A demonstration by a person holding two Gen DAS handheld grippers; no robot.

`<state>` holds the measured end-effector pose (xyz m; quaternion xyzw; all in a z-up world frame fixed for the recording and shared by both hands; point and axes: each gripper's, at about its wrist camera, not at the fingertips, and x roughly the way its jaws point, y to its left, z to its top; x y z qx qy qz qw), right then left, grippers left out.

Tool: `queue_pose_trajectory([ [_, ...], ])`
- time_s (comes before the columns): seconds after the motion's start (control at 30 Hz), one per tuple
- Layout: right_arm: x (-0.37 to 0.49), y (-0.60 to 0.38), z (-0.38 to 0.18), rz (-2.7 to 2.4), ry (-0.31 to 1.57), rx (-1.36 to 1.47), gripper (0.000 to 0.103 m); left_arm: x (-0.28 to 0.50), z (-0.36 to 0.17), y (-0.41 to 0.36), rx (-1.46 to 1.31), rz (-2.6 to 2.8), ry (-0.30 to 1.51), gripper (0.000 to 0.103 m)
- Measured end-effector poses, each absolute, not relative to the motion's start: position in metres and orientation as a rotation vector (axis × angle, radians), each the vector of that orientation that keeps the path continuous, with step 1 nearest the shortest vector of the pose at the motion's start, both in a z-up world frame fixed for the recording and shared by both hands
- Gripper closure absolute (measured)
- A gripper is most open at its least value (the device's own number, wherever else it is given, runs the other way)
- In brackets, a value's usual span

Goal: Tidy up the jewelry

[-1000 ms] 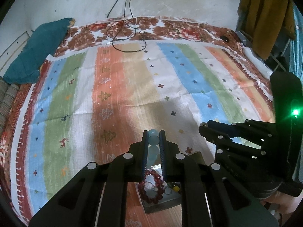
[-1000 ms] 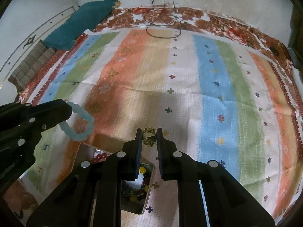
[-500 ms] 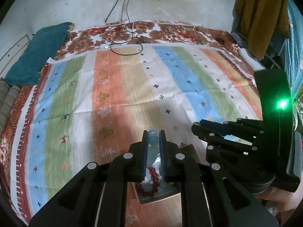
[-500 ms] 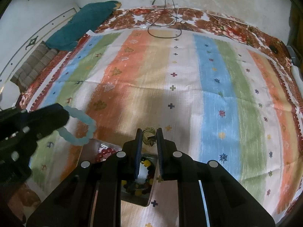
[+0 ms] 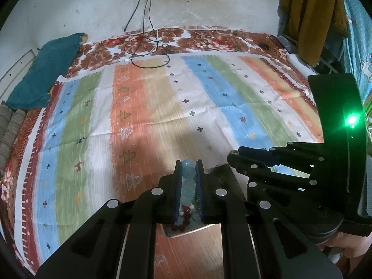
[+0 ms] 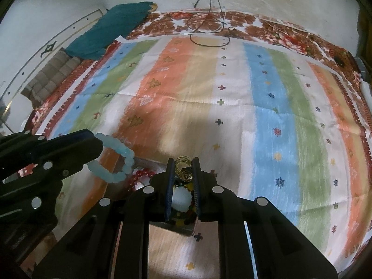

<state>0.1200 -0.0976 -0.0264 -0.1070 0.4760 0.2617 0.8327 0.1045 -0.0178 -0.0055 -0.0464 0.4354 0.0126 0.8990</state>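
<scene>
My left gripper is shut on a pale blue bead bracelet, held above a small metal tray that holds a dark red bead bracelet. In the right wrist view the same blue bracelet hangs from the left gripper at the left. My right gripper is shut on a coiled gold ring, above the tray with red beads, yellow beads and a white piece. The right gripper also shows at the right of the left wrist view.
A striped cloth covers the bed. A teal pillow lies at the far left. Black and white cables run from a wall socket onto the cloth. A mustard garment hangs at the far right.
Both grippers have lifted and drawn back over the tray, still holding their pieces. The tray has slid lower under the fingers in both views.
</scene>
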Motion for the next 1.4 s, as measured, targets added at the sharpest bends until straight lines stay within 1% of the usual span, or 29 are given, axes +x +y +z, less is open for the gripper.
queue_pose_trajectory([
  [0.37,0.105,-0.092,-0.027,0.592,1.005,-0.247,0.087,0.095,-0.009,-0.019,-0.1,0.031,0.904,0.092],
  [0.47,0.105,-0.092,-0.026,0.59,0.998,-0.241,0.086,0.097,-0.012,-0.015,-0.131,0.054,0.929,0.092],
  [0.5,0.105,-0.093,-0.026,0.587,0.998,-0.238,0.081,0.097,-0.012,-0.014,-0.136,0.061,0.933,0.089],
  [0.53,0.106,-0.093,-0.025,0.583,0.996,-0.236,0.068,0.097,-0.013,-0.012,-0.143,0.069,0.936,0.087],
  [0.57,0.105,-0.094,-0.025,0.581,0.994,-0.235,0.064,0.096,-0.013,-0.01,-0.149,0.076,0.936,0.082],
  [0.6,0.105,-0.095,-0.024,0.576,0.99,-0.239,0.063,0.095,-0.012,-0.008,-0.155,0.082,0.934,0.078],
  [0.67,0.104,-0.097,-0.024,0.565,0.984,-0.249,0.063,0.092,-0.012,-0.006,-0.16,0.087,0.933,0.077],
  [0.73,0.102,-0.101,-0.024,0.559,0.989,-0.242,0.062,0.086,-0.012,-0.005,-0.16,0.087,0.93,0.073],
  [0.8,0.097,-0.104,-0.022,0.558,0.983,-0.241,0.058,0.081,-0.011,-0.004,-0.158,0.087,0.925,0.067],
  [0.83,0.095,-0.105,-0.021,0.56,0.977,-0.244,0.056,0.078,-0.011,-0.004,-0.16,0.087,0.922,0.066],
  [0.97,0.086,-0.111,-0.017,0.563,0.959,-0.246,0.051,0.068,-0.01,-0.001,-0.167,0.088,0.914,0.058],
  [1.0,0.083,-0.113,-0.016,0.565,0.958,-0.243,0.048,0.065,-0.011,-0.001,-0.169,0.086,0.913,0.056],
  [1.07,0.079,-0.117,-0.014,0.566,0.951,-0.246,0.048,0.06,-0.011,-0.001,-0.171,0.081,0.911,0.051],
  [1.2,0.067,-0.125,-0.009,0.57,0.929,-0.257,0.039,0.049,-0.011,-0.002,-0.18,0.07,0.908,0.04],
  [1.23,0.062,-0.126,-0.007,0.572,0.914,-0.268,0.034,0.046,-0.012,-0.002,-0.185,0.064,0.907,0.04],
  [1.27,0.058,-0.127,-0.006,0.572,0.901,-0.277,0.032,0.044,-0.012,-0.002,-0.188,0.061,0.907,0.039],
  [1.4,0.044,-0.135,-0.004,0.586,0.879,-0.287,0.031,0.034,-0.012,-0.005,-0.184,0.054,0.898,0.035],
])
